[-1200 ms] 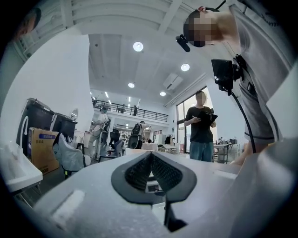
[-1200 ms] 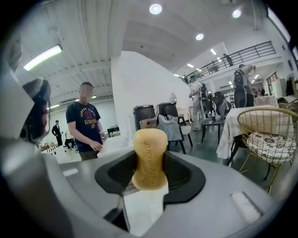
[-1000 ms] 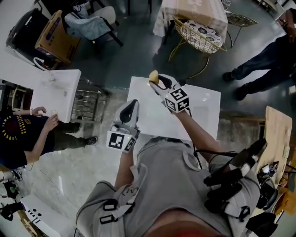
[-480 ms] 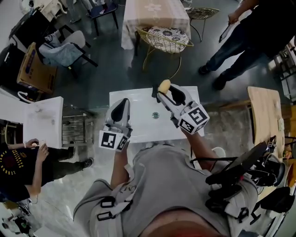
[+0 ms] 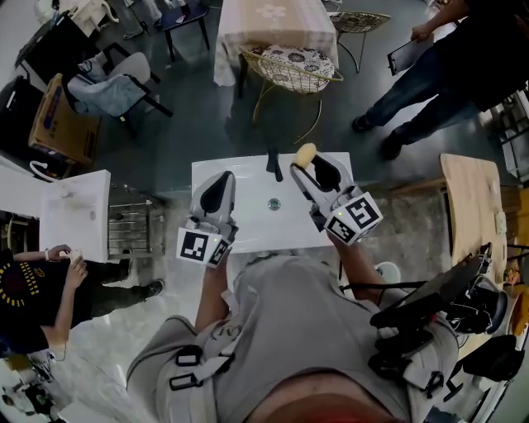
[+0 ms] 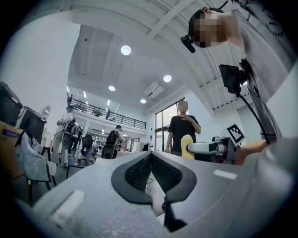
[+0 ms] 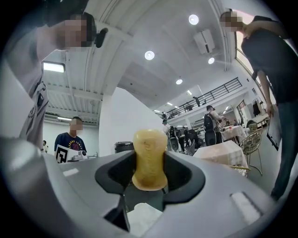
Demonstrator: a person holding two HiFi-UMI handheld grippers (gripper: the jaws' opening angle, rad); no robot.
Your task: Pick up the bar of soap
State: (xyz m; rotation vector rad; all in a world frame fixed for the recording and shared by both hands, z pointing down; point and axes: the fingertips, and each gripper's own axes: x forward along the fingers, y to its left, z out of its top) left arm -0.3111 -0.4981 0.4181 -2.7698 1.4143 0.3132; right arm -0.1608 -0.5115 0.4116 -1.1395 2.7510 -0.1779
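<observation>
**Soap bar clamped in the right gripper, over the far edge of a white counter**

Both forearms reach forward from the person's grey-clad torso, elbows bent, and each hand holds its gripper roughly level over the white countertop (image 5: 248,216). The right gripper (image 5: 309,165) reaches further out, angled toward the far right part of the top. Its jaws stand partly apart, pressing on the bar of soap (image 5: 305,154), a yellowish rounded bar that stands upright between the pads and pokes above them. The left gripper (image 5: 220,183) sits over the near left part of the top, its jaws closed together with nothing between them.

The grey floor (image 5: 198,124) spreads around the counter. A cloth-covered table (image 5: 277,25) stands beyond it, with a wire chair with a patterned cushion (image 5: 293,64) in front. A wooden tabletop (image 5: 473,215) lies at the right, and a second white table (image 5: 76,211) at the left. One person in dark clothes (image 5: 450,70) stands at the upper right, and another in a dark shirt (image 5: 25,277) is at the left edge. The countertop bears a small round drain (image 5: 274,203) and a dark tap (image 5: 273,163).
</observation>
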